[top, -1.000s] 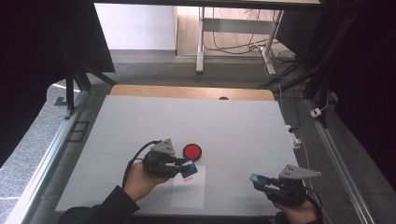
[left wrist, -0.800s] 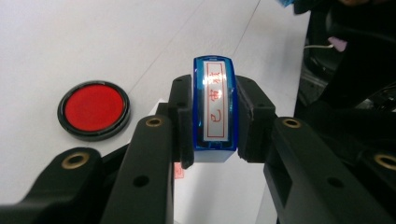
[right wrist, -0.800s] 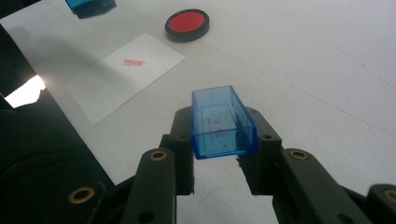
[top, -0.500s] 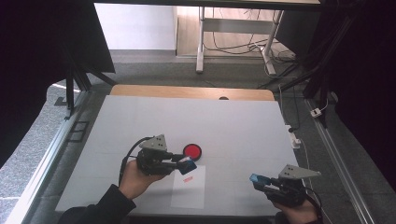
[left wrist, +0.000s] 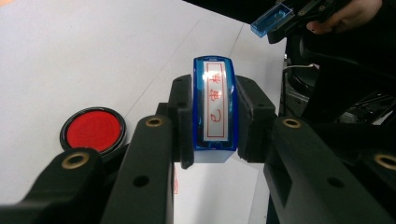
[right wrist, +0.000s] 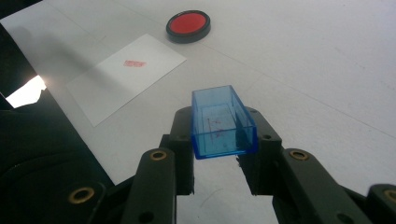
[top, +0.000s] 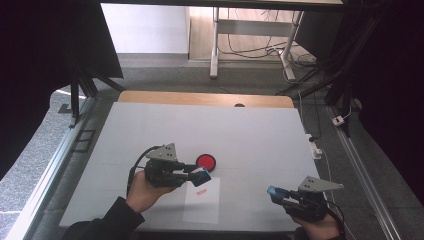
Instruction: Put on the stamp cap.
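The white desk [top: 150, 130] is seen first, broad and smooth, and on it, near the front edge, a sheet of white paper [top: 202, 201] is laid flat with a small red stamp mark [right wrist: 134, 63] already printed on it; being thin and limp, the sheet would likely slide or curl if dragged rather than pressed. Just beyond the sheet's far corner the round red ink pad [top: 206, 161] is set in its black rim, low and stable by the look of it. The left hand-held gripper [top: 199, 176] is held above the paper's upper edge, clenched on the blue stamp [left wrist: 215, 109], whose long flanks are pinched squarely between the jaws, the labelled top with red characters turned toward the camera. The stamp is judged light, rigid and glossy, so a grip across the flat long sides, as here, is favoured over the slippery rounded ends. Well apart, by the desk's front right, the right hand-held gripper [top: 274, 192] is closed on the clear blue stamp cap [right wrist: 222, 121], an open, thin-walled plastic box, feather-light and perhaps crackable if squeezed hard.
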A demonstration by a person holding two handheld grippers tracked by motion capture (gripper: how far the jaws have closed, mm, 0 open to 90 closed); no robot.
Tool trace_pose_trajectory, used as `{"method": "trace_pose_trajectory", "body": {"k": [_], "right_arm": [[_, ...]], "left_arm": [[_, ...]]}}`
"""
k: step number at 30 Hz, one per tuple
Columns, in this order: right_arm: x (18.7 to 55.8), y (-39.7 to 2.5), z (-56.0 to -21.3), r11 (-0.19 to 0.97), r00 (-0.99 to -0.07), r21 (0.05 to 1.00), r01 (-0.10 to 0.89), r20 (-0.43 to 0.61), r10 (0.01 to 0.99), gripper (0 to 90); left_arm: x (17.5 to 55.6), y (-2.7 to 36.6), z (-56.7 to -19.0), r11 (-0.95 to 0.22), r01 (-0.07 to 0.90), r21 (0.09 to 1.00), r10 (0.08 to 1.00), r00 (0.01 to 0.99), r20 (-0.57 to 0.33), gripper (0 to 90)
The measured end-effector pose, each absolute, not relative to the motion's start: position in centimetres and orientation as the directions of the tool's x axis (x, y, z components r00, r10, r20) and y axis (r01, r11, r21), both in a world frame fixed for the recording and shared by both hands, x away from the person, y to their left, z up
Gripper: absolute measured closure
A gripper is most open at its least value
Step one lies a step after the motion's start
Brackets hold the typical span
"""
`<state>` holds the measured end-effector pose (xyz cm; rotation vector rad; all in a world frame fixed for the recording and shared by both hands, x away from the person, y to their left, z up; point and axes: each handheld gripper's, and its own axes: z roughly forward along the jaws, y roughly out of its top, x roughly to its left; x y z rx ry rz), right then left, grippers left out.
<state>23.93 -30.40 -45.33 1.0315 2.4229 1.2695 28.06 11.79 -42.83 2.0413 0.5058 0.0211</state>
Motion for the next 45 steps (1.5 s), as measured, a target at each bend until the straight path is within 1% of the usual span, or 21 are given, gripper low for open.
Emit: {"method": "trace_pose_trajectory", "body": {"k": [8, 13, 20, 29, 36, 45], "right_arm": [[24.0, -29.5, -45.0, 0.401, -0.765, 0.790, 0.464, 0.129, 0.631, 68.0], [24.1, -29.0, -44.5, 0.392, -0.780, 0.801, 0.453, 0.144, 0.609, 68.0], [24.2, -27.6, -44.1, 0.408, -0.823, 0.808, 0.424, 0.156, 0.547, 68.0], [24.5, -26.4, -43.5, 0.407, -0.852, 0.821, 0.401, 0.170, 0.496, 68.0], [24.8, -25.2, -43.5, 0.417, -0.869, 0.825, 0.381, 0.166, 0.466, 68.0], [25.6, -23.4, -43.9, 0.442, -0.890, 0.812, 0.381, 0.193, 0.413, 68.0]], "left_arm": [[28.1, 12.0, -42.6, -0.412, 0.337, 0.846, 0.357, 0.914, -0.190, 70.8], [28.1, 12.1, -42.5, -0.408, 0.332, 0.851, 0.349, 0.918, -0.191, 70.8], [28.1, 12.1, -42.4, -0.410, 0.327, 0.851, 0.344, 0.920, -0.187, 70.8], [28.0, 12.2, -42.4, -0.410, 0.322, 0.853, 0.340, 0.922, -0.185, 70.8], [28.0, 12.2, -42.3, -0.413, 0.315, 0.854, 0.332, 0.926, -0.180, 70.8], [28.0, 12.3, -42.0, -0.415, 0.293, 0.861, 0.312, 0.935, -0.167, 70.8]]}}
